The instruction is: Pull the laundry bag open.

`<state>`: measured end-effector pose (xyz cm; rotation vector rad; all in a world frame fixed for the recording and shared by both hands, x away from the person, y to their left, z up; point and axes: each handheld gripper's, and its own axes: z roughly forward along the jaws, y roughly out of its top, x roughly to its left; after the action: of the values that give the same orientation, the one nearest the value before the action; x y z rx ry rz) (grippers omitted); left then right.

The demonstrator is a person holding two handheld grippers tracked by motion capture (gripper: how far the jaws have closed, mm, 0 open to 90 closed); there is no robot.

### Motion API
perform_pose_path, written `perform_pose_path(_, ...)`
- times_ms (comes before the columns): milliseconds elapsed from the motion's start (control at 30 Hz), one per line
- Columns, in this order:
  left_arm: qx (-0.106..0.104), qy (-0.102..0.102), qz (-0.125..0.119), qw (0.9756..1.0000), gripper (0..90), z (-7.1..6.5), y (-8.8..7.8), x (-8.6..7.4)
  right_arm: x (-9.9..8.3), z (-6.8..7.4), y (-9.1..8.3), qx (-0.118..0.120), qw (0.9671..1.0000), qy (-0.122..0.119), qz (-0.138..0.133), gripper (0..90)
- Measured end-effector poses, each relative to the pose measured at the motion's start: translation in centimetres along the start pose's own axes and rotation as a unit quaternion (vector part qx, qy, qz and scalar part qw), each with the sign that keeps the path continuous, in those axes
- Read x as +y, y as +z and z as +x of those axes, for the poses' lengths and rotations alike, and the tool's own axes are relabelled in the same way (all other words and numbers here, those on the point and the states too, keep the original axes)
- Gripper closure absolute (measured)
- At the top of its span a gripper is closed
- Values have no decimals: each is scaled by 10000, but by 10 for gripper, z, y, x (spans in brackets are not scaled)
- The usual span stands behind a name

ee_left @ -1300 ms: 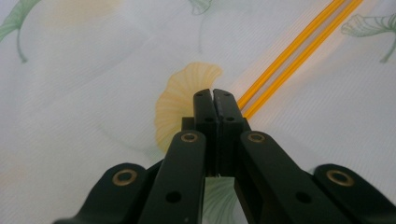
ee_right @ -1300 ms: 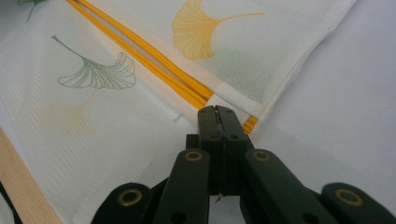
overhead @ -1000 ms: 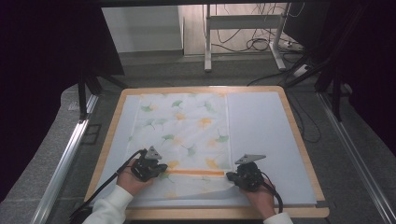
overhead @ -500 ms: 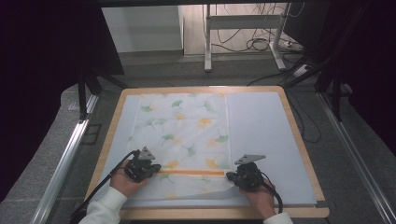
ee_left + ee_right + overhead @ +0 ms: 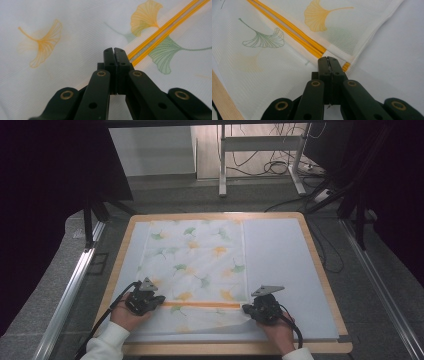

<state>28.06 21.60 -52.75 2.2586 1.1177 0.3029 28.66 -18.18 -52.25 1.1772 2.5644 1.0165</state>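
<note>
A white cloth [image 5: 200,255] printed with green and yellow ginkgo leaves lies flat on a pale blue mat [image 5: 280,265]. An orange double stripe [image 5: 205,304] runs across its near part, between my two grippers. My left gripper [image 5: 160,301] is shut, its tips [image 5: 114,50] resting on the cloth just left of the stripe [image 5: 160,27]. My right gripper [image 5: 246,309] is shut too, its tips [image 5: 327,59] at the cloth's right corner where the stripe [image 5: 294,30] ends. I cannot tell whether cloth is pinched between either pair of jaws.
The mat sits on a wooden board [image 5: 320,265] with a raised rim. Bare mat lies to the right of the cloth. Metal rails [image 5: 70,290] run along both sides, and desk legs and cables [image 5: 280,165] stand on the floor beyond.
My left gripper has slid left along the orange stripe toward the cloth's left edge. The right gripper and the cloth have stayed put.
</note>
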Motion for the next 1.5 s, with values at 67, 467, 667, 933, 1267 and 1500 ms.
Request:
perform_pose_path(67, 3, -35, 1, 10000, 900, 2, -1, -2, 0, 0, 0, -2, 10000, -2, -1, 896)
perform_pose_path(467, 195, -122, 18, 9997, 900, 11, -10, -13, 0, 0, 0, -19, 10000, -44, -2, 897)
perform_pose_path(667, 323, -175, 45, 9993, 900, 16, -14, -18, 0, 1, 0, -30, 10000, -61, -6, 897)
perform_pose_path(933, 349, -459, -31, 9983, 900, 30, -23, -30, 0, 0, 0, -27, 10000, -63, -7, 897)
perform_pose_path(1267, 513, -659, -108, 9965, 900, 41, -34, -45, 0, 0, 0, -27, 10000, -61, -9, 897)
perform_pose_path(1500, 647, -785, -163, 9947, 900, 48, -41, -54, 0, 0, 0, -28, 10000, -71, -10, 897)
